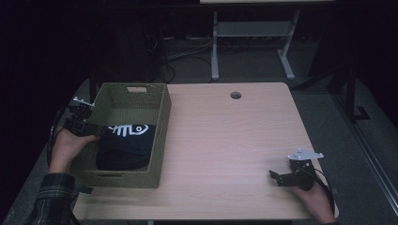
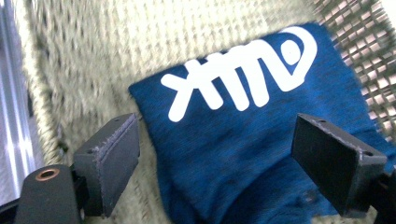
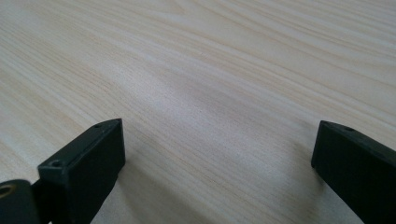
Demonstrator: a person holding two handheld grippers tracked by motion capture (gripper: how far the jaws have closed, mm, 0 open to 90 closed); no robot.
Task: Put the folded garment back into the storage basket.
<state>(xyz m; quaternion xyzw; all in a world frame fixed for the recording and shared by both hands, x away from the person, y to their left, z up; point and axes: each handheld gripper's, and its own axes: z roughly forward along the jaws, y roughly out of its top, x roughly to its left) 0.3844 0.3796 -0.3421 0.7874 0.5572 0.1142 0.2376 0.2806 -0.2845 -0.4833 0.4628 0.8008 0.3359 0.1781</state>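
In the high view, your left gripper [image 1: 96, 129] hangs over the left rim of the woven basket [image 1: 162, 126] at the near-left of the table [image 1: 234, 140], and the folded dark blue garment [image 1: 126, 145] with its white print lies flat on the basket floor toward the near end. Your right gripper [image 1: 274, 177] rests on the tabletop at the near right, well apart from the basket. Beyond the far edge you can see a dim floor, loose cables and the legs of a white table frame [image 1: 215, 47]; a round cable hole [image 1: 236, 95] sits near the far edge of the table. In the left gripper view, the left gripper [image 2: 217, 161] has its jaws spread wide just above the garment [image 2: 243, 140], with no pad pressing the cloth, so treat the garment as released into the basket [image 2: 93, 51]; the placing step appears complete. The next move likely calls for you to lift the gripper straight up, clear of the woven wall, without snagging the fabric. In the right gripper view, the right gripper [image 3: 219, 158] is also released, its jaws wide apart and holding nothing over bare pale wood-grain surface [image 3: 210, 70].
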